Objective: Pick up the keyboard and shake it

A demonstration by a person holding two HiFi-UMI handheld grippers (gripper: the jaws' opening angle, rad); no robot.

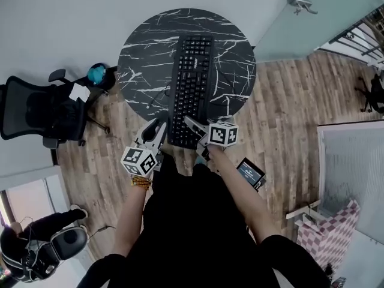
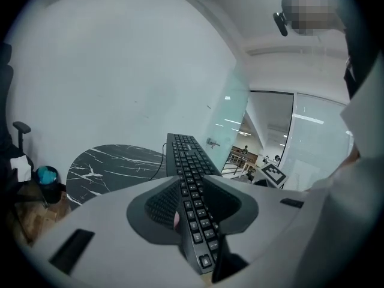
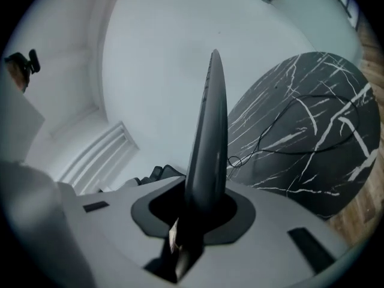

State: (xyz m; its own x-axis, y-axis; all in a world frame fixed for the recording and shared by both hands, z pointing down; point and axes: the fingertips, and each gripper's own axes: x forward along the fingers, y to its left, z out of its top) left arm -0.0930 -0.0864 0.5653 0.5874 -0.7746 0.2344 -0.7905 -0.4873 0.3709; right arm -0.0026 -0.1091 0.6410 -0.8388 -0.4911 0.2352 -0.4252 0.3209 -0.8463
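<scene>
The black keyboard [image 1: 192,83] lies lengthwise over the round, black, white-veined marble worktop [image 1: 144,47]. Its far end reaches toward the wall and its near end sticks out past the worktop's near rim. Both grippers have it by that near end.

The left gripper [image 1: 161,128] takes the near left corner. In the left gripper view its jaws [image 2: 195,206] are pinched on the keyboard [image 2: 189,173], with the key side facing up and the rows running away toward the worktop [image 2: 114,167]. The right gripper [image 1: 193,126] is just beside it at the near right corner. In the right gripper view its jaws [image 3: 195,206] are clamped on the thin edge of the keyboard [image 3: 210,131], which shows there edge-on as a narrow dark blade. Going by the two gripper views, the keyboard looks raised off the marble rather than resting on it. I can't tell whether the far end is fully clear.

A thin black cable [image 3: 282,125] trails in a loose loop across the worktop [image 3: 312,119]. From above it shows just left of the keyboard [image 1: 157,95].

The person's bare forearms lead down to the grippers, each with its marker cube close to the body.

Well off to the left a black office chair [image 1: 42,113] stands on the wooden floor [image 1: 288,101]. A small dark device with a lit screen [image 1: 251,173] lies on the floor near the right arm. A frosted glass door [image 1: 312,23] is at the far right.
</scene>
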